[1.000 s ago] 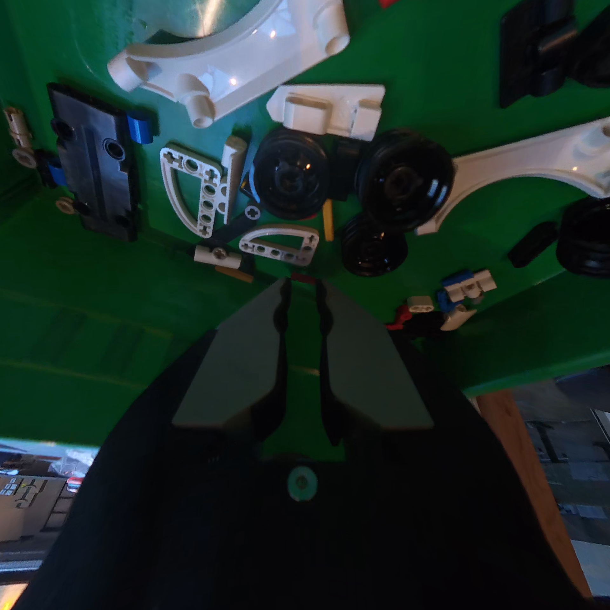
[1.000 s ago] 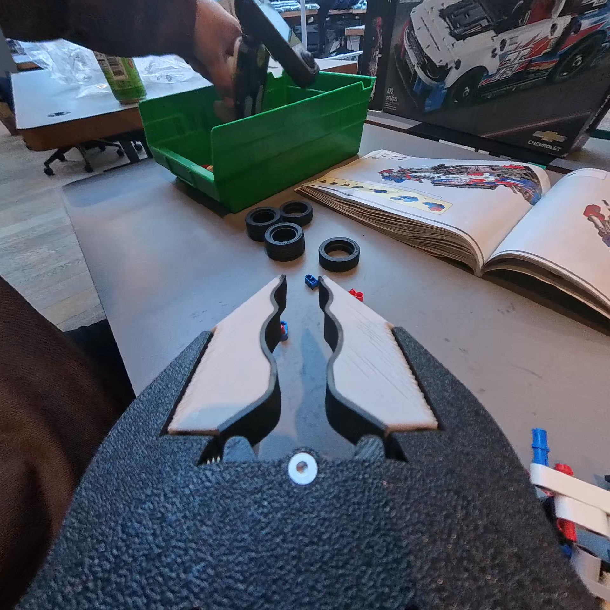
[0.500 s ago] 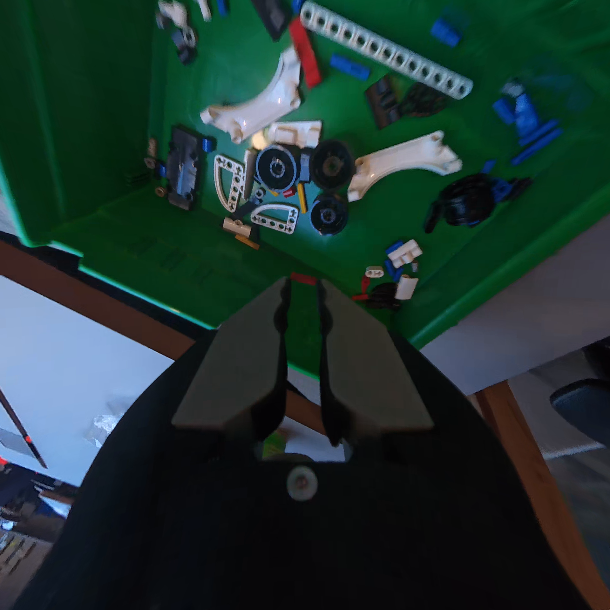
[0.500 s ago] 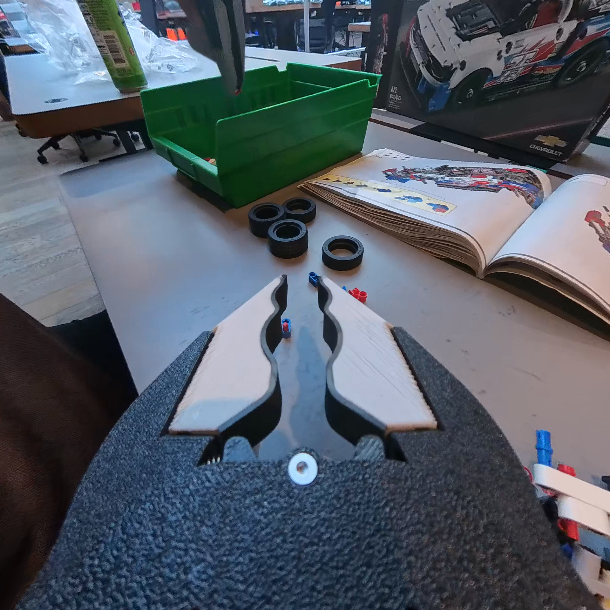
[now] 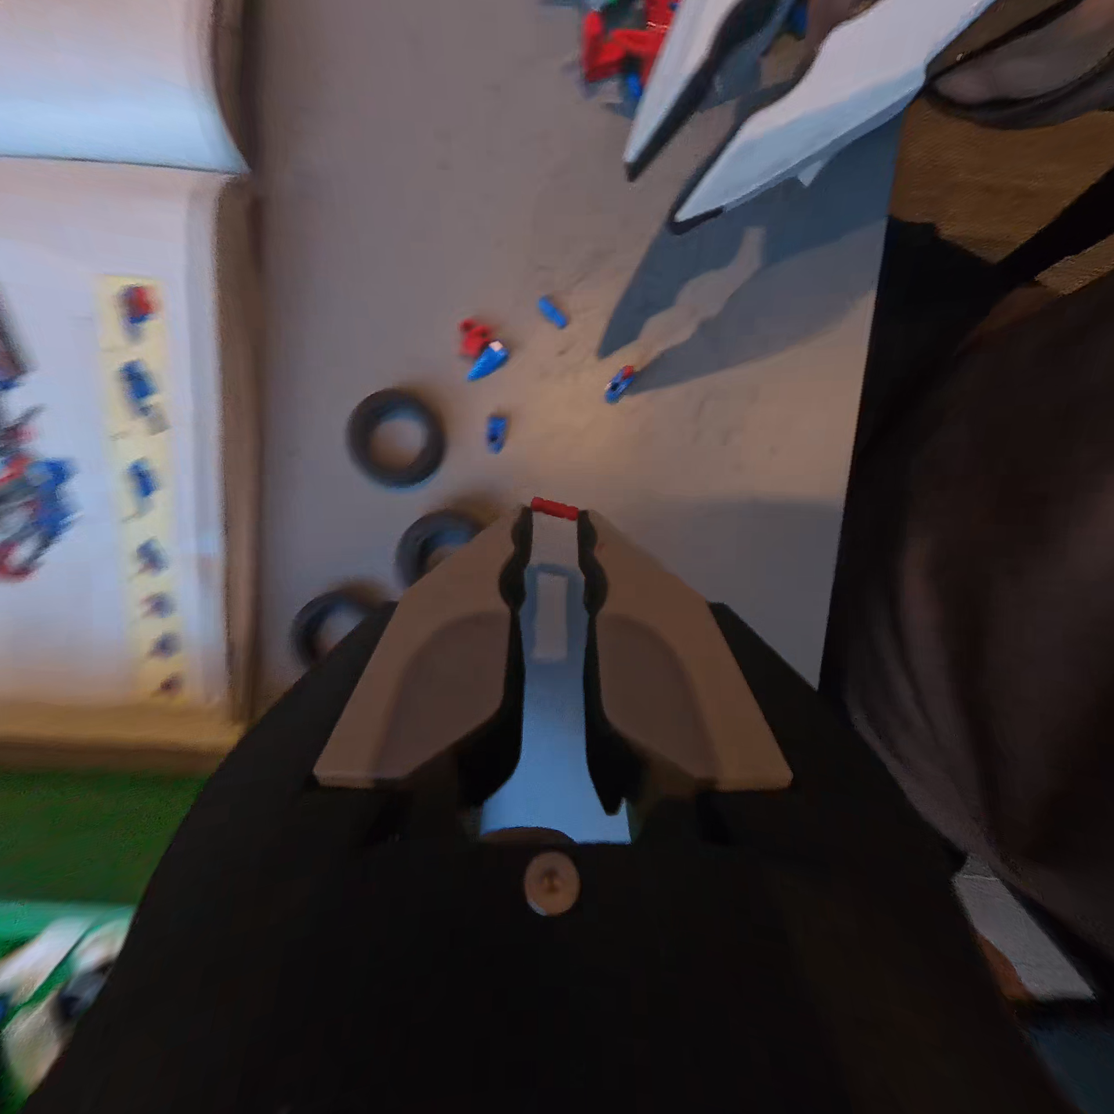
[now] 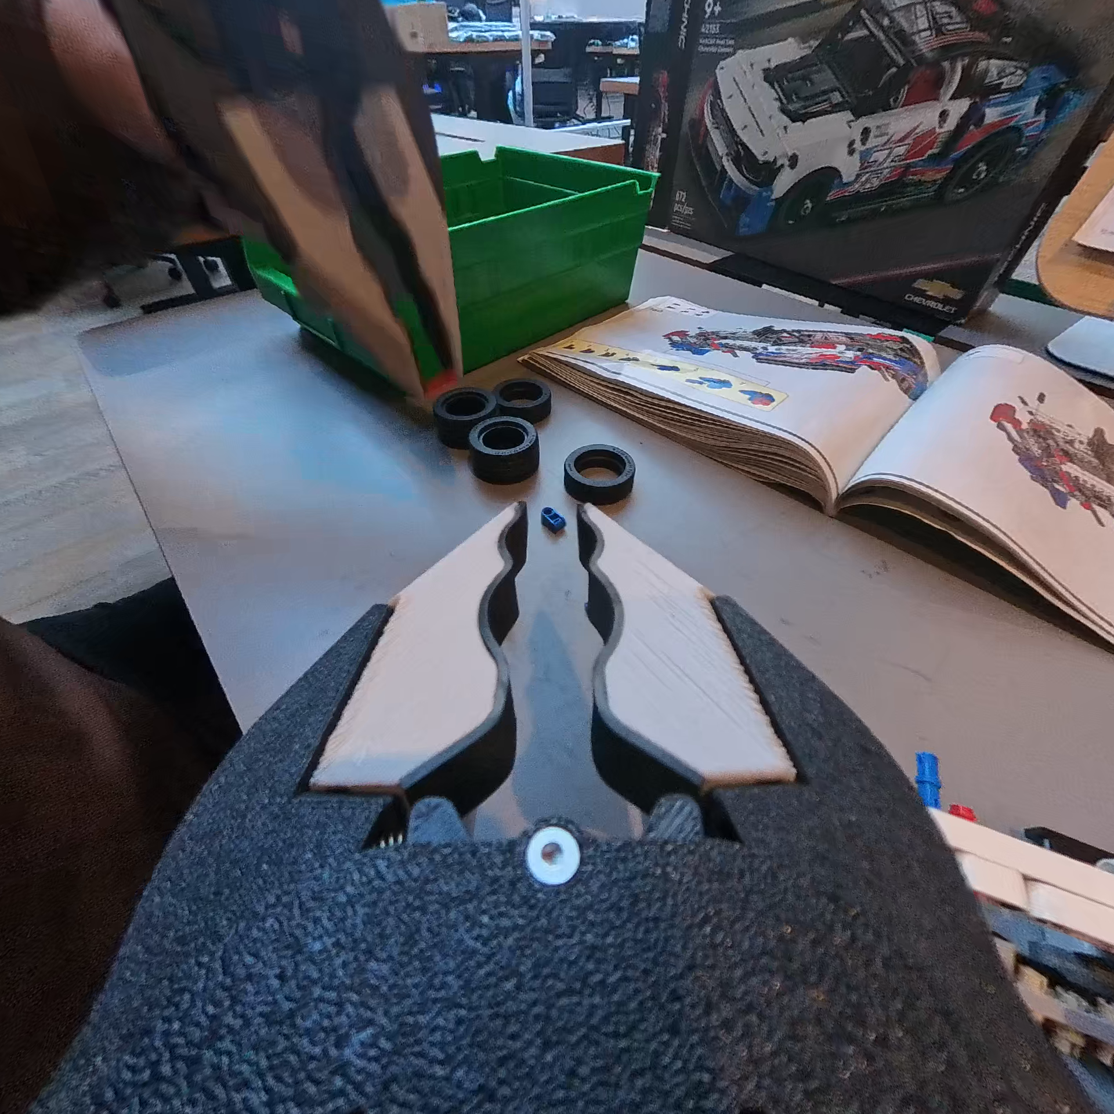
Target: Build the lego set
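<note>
Left wrist view: left gripper [image 5: 554,523] pinches a red pin [image 5: 554,507] at its tips above the tyres [image 6: 503,449]; right gripper [image 6: 550,511] hangs part-open, empty, near them; lower slowly, release late, so it won't roll.

We find open grey table [image 6: 289,482] to the left of the four black tyres [image 6: 505,449], where a gripper could pass freely. The tyres stand close together, with a small blue piece [image 6: 553,519] just before the right gripper [image 6: 550,512]. Behind them the green bin [image 6: 542,265] blocks the far side, and the open instruction book [image 6: 783,410] fills the right. The left gripper [image 6: 431,386] hangs just above the tyres, at the bin's near wall. Scattered red and blue pieces [image 5: 482,349] dot the table between the grippers. The part-built model [image 6: 1025,892] crowds the near right corner.
</note>
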Available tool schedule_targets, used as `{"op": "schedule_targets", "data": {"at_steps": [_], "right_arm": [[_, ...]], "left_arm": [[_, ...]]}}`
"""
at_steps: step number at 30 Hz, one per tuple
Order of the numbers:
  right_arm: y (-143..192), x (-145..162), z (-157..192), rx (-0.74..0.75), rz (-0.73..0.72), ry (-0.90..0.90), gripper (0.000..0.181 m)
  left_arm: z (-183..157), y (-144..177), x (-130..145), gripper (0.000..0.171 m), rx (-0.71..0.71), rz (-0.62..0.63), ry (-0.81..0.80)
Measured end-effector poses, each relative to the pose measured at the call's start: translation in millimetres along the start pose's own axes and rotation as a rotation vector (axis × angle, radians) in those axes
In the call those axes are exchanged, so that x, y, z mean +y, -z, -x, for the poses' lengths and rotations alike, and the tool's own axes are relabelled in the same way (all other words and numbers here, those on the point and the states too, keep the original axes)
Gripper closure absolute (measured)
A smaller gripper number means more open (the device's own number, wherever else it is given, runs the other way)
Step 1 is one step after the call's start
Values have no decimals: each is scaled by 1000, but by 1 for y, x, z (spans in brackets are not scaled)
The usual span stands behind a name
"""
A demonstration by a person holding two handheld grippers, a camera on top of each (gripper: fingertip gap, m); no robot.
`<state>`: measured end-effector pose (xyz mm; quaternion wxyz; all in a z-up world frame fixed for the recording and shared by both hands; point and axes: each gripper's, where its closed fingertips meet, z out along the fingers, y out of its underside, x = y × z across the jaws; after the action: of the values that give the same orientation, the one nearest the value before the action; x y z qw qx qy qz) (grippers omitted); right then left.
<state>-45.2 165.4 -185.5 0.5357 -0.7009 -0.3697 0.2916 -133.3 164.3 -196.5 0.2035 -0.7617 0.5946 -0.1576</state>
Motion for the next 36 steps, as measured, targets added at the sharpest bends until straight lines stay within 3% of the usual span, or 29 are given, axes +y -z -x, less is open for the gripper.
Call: {"op": "schedule_targets", "data": {"at_steps": [3, 5, 7, 12, 15, 23, 25, 36], "right_arm": [[1, 2, -1, 8, 11, 2, 165], [1, 4, 1, -3, 30, -4, 165], [-1, 8, 5, -23, 62, -13, 165], [-14, 22, 26, -151, 169, -147, 163], [-23, 20, 33, -203, 193, -222, 162], [-31, 11, 39, -302, 193, -403, 162], [-34, 9, 38, -297, 192, -398, 169], [-40, 14, 35, -270, 240, -345, 177]], "left_arm": [[-17, -52, 6, 159, 32, 6, 1], [-16, -69, 14, 160, -5, 19, -26], [-11, -74, 11, 160, -79, -47, -95], [-16, -56, -15, 160, -275, -344, -294], [-21, -43, -24, 160, -384, -418, -388], [-23, -34, -31, 160, -560, -388, -608], [-24, -36, -32, 160, -605, -372, -659], [-20, -36, -37, 160, -642, -391, -649]]}}
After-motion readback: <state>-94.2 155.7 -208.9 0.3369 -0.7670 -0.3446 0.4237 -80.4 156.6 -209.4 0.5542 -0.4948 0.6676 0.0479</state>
